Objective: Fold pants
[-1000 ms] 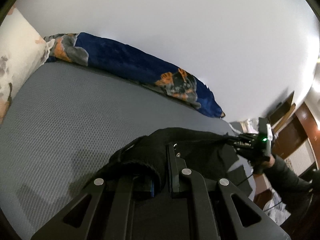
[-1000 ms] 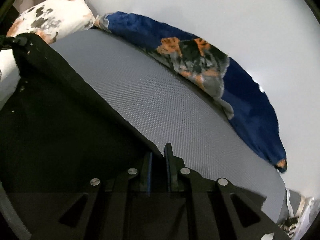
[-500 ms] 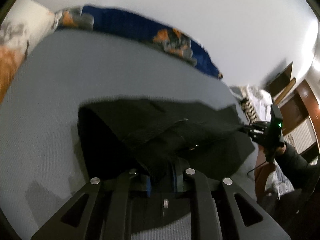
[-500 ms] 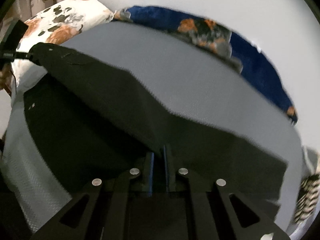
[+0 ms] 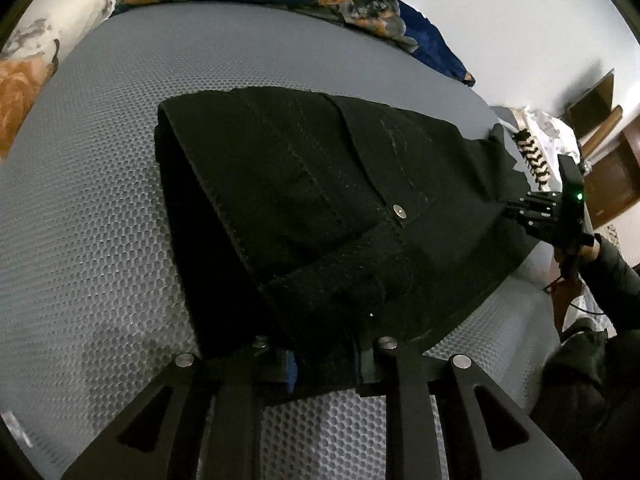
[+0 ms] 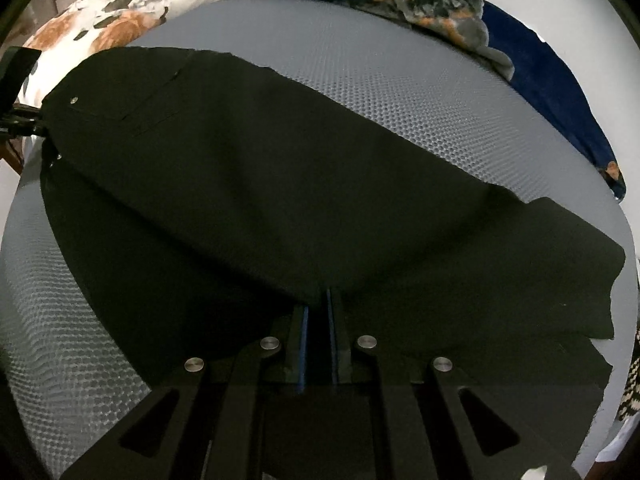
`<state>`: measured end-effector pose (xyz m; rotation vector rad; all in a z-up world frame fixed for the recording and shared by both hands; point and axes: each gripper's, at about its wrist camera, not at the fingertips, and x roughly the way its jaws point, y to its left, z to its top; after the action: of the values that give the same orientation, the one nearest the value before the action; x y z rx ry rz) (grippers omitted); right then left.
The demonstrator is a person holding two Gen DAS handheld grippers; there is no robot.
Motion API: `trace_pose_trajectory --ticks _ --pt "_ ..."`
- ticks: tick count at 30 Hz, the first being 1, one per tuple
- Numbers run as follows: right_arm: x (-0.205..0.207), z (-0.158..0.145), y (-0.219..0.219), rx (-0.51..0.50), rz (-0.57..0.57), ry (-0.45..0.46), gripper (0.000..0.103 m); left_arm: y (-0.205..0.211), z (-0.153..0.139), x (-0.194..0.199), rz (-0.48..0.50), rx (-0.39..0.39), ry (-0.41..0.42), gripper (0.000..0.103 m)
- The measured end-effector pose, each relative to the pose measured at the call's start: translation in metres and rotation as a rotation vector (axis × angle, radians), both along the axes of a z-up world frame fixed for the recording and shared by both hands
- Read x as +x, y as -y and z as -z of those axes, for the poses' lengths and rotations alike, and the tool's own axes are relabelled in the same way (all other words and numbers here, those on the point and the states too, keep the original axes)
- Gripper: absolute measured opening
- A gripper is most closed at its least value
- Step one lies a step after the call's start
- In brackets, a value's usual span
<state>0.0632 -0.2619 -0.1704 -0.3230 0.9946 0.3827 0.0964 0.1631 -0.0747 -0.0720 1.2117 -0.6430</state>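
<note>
Across the grey mesh bed [image 5: 92,208] the black pants [image 5: 320,200] lie stretched, their long axis running from the left tongs [image 5: 326,364] to the right tongs [image 6: 318,344], waistband and rivet at the left end. Left tongs have just been opening, with waistband cloth bunched between their blue pads, which no longer look pressed on it. Right tongs are clamped together on a fold of the pants. Beyond the pants, along the bed's far edge, lies a blue patterned blanket [image 6: 540,64], beside a floral pillow [image 6: 108,16].
</note>
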Motion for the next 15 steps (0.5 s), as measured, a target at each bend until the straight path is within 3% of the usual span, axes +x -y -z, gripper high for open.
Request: trace_pose_trajectory --ticks 8,10,11,12,15 --pt "0.001 0.000 0.003 0.018 -0.012 -0.001 0.008 0.005 -0.009 -0.011 0.024 0.073 -0.004 0.029" --pt "0.001 0.001 0.004 0.025 -0.011 0.002 0.008 0.003 -0.008 -0.009 0.009 0.097 -0.014 0.044" --pt "0.000 0.001 0.003 0.027 -0.010 0.005 0.008 0.003 -0.008 -0.008 -0.007 0.121 -0.011 0.057" --pt "0.000 0.001 0.004 0.032 -0.008 0.006 0.008 -0.001 -0.009 -0.008 -0.047 0.171 -0.003 0.080" --pt "-0.001 0.001 0.006 0.048 -0.003 0.007 0.008 -0.013 -0.016 -0.010 -0.098 0.153 -0.021 0.081"
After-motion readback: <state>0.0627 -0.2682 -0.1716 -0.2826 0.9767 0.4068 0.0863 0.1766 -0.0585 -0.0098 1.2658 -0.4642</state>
